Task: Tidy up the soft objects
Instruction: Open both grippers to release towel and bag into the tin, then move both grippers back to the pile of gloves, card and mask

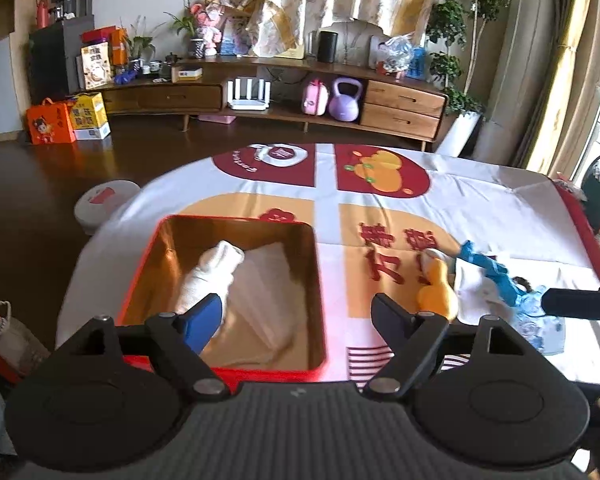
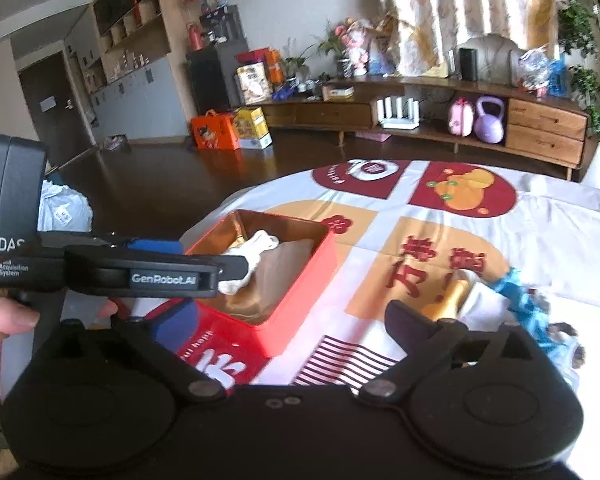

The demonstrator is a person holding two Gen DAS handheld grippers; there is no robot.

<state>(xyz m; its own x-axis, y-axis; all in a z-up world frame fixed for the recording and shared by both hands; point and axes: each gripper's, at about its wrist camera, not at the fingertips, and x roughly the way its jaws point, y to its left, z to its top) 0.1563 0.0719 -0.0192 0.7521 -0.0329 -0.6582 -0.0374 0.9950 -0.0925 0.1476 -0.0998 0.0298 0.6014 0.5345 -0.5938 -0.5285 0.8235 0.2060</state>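
Note:
A red box (image 1: 318, 280) with a gold inside stands on the table; it holds a rolled white sock (image 1: 210, 276) and a pale folded cloth (image 1: 268, 292). My left gripper (image 1: 298, 316) is open and empty, low over the box's near edge. To its right lies a pile of soft things: an orange plush (image 1: 436, 286), a white cloth (image 1: 474, 292) and a blue fabric piece (image 1: 496, 276). In the right wrist view my right gripper (image 2: 292, 320) is open and empty, above the table in front of the box (image 2: 300, 276) and left of the pile (image 2: 520, 296).
The table wears a white cloth (image 1: 500, 208) with red and orange prints. The left gripper's body (image 2: 140, 272) crosses the right wrist view at left. A white round robot vacuum (image 1: 104, 200) sits on the dark floor. A wooden TV cabinet (image 1: 400, 104) stands behind.

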